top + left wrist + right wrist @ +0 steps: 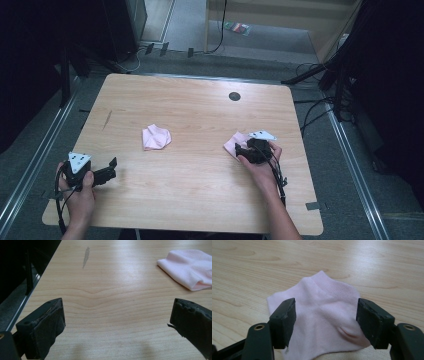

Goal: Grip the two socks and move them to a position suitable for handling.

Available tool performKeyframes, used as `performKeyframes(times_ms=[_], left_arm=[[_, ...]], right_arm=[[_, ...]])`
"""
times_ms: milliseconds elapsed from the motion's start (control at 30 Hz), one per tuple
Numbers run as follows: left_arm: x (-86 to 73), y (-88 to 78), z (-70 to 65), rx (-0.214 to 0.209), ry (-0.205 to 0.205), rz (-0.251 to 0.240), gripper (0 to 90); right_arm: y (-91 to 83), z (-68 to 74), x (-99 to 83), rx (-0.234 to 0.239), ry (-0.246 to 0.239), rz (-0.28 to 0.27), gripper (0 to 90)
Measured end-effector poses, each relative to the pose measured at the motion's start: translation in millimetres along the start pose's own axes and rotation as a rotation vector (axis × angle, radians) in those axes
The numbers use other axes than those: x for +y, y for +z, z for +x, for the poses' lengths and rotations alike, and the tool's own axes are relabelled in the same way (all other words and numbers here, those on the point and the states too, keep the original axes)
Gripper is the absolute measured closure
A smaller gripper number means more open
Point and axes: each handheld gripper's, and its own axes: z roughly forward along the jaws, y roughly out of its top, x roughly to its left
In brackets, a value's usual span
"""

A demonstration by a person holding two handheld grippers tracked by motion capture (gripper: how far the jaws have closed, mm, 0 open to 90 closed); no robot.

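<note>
Wooden tabletop (200, 175) carried two pink socks, well apart and not yet paired. Nearest me, my left gripper (117, 322) rested at the near left edge, jaws wide and empty. My right gripper (325, 320) pointed down over the right sock (322, 322), jaws spread around it without pressing. Farther off, the crumpled sock (156, 137) lay mid-table, untouched.

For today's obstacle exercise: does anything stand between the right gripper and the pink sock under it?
Nothing visible does. The right gripper stands directly over the pink sock, its open jaws either side of the fabric, with bare table around.
</note>
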Motion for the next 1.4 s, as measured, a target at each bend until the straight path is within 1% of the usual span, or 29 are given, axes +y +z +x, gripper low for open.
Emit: performKeyframes(times_ms=[100, 233, 267, 400, 467, 567, 600, 633, 667, 700, 733, 767, 800, 900, 933, 967, 1000, 1033, 1067, 1100, 1133, 1167, 1200, 1233, 1267, 1300, 1333, 1367, 1400], left_arm=[[0.0, 0.2, -0.2, 0.001, 0.001, -0.001, 0.0], [0.0, 0.1, -0.7, 0.004, 0.002, 0.001, 0.0], [0.0, 0.1, -0.5, 0.004, 0.003, 0.002, 0.0], [-0.1, -0.2, -0.7, 0.004, 0.002, 0.003, 0.0], [-0.1, -0.3, -0.8, 0.004, 0.004, 0.005, 0.0], [-0.1, 0.0, -0.7, 0.004, 0.000, 0.004, 0.0], [-0.1, 0.1, -0.5, 0.004, 0.000, 0.003, 0.0], [-0.1, 0.0, -0.4, 0.003, -0.002, 0.004, 0.0], [-0.1, -0.1, -0.4, 0.002, -0.001, 0.003, 0.0], [-0.1, -0.1, -0.4, 0.002, -0.001, 0.003, 0.0], [-0.1, -0.1, -0.5, 0.002, 0.001, 0.004, 0.0], [-0.1, -0.1, -0.6, 0.003, 0.001, 0.004, 0.0], [-0.1, -0.1, -0.6, 0.003, 0.001, 0.004, 0.0], [-0.1, 0.1, -0.7, 0.004, 0.001, 0.003, 0.0], [-0.1, 0.1, -0.2, -0.003, -0.001, 0.001, 0.0], [-0.1, 0.1, -0.2, -0.003, -0.001, 0.001, 0.0], [-0.2, -0.5, 0.4, -0.009, -0.012, -0.005, 0.0], [-0.2, -0.5, 0.4, -0.009, -0.012, -0.005, 0.0], [-0.4, -1.0, 0.8, -0.008, -0.014, -0.008, 0.0], [-0.4, -1.0, 0.8, -0.008, -0.014, -0.008, 0.0], [-0.5, -0.8, 0.4, -0.007, -0.013, -0.013, 0.0], [-0.5, -0.8, 0.4, -0.007, -0.013, -0.013, 0.0], [-0.5, -0.9, 0.2, -0.006, -0.013, -0.013, 0.0], [-0.5, -0.8, 0.1, -0.005, -0.013, -0.012, 0.0], [-0.4, -0.8, 0.0, -0.003, -0.012, -0.013, 0.0], [-0.4, -0.8, 0.0, -0.003, -0.012, -0.013, 0.0], [-0.3, -0.8, -0.4, 0.001, -0.010, -0.012, 0.0], [-0.3, -0.8, -0.4, 0.001, -0.010, -0.012, 0.0], [-0.6, -1.2, -0.5, -0.002, -0.008, -0.018, 0.0]], right_arm=[[2.9, 1.2, -0.9, -0.014, -0.012, 0.003, 31.8], [8.1, 2.4, -3.0, -0.011, -0.012, 0.019, 33.9], [11.6, 3.8, -4.6, -0.003, -0.013, 0.041, 34.6], [12.7, 3.8, -5.9, 0.008, -0.009, 0.036, 35.0], [12.4, 4.8, -6.9, -0.002, -0.014, 0.031, 35.8], [12.1, 5.4, -7.4, -0.001, -0.017, 0.028, 38.0], [12.1, 5.6, -7.6, 0.003, -0.018, 0.024, 41.3], [11.7, 6.6, -8.1, 0.008, -0.017, 0.019, 46.9], [11.5, 7.9, -9.2, 0.017, -0.027, 0.004, 55.7], [11.5, 7.9, -9.2, 0.017, -0.027, 0.004, 55.7], [11.1, 10.2, -10.2, 0.026, -0.032, -0.007, 67.1], [11.1, 10.2, -10.2, 0.026, -0.032, -0.007, 67.1], [10.8, 13.0, -12.2, 0.035, -0.036, -0.022, 75.4], [10.7, 14.4, -12.4, 0.034, -0.037, -0.025, 78.2], [10.8, 13.8, -12.4, 0.041, -0.026, -0.026, 79.6], [10.8, 13.8, -12.4, 0.041, -0.026, -0.026, 79.6], [10.2, 12.2, -12.5, 0.051, -0.011, -0.026, 80.3], [10.2, 12.2, -12.5, 0.051, -0.011, -0.026, 80.3], [8.5, 10.1, -12.2, 0.052, 0.008, -0.025, 80.7], [8.5, 10.1, -12.2, 0.052, 0.008, -0.025, 80.7], [5.0, 8.9, -12.6, 0.049, 0.035, -0.038, 80.8], [5.0, 8.9, -12.6, 0.049, 0.035, -0.038, 80.8], [-0.9, 9.3, -13.2, 0.045, 0.053, -0.060, 80.8], [-0.9, 9.3, -13.2, 0.045, 0.053, -0.060, 80.8], [-8.8, 11.1, -13.4, 0.052, 0.063, -0.087, 80.8], [-8.8, 11.1, -13.4, 0.052, 0.063, -0.087, 80.8], [-17.4, 14.2, -11.8, 0.054, 0.063, -0.102, 80.8], [-17.4, 14.2, -11.8, 0.054, 0.063, -0.102, 80.8], [-27.7, 18.0, -9.1, 0.061, 0.062, -0.110, 80.7]])
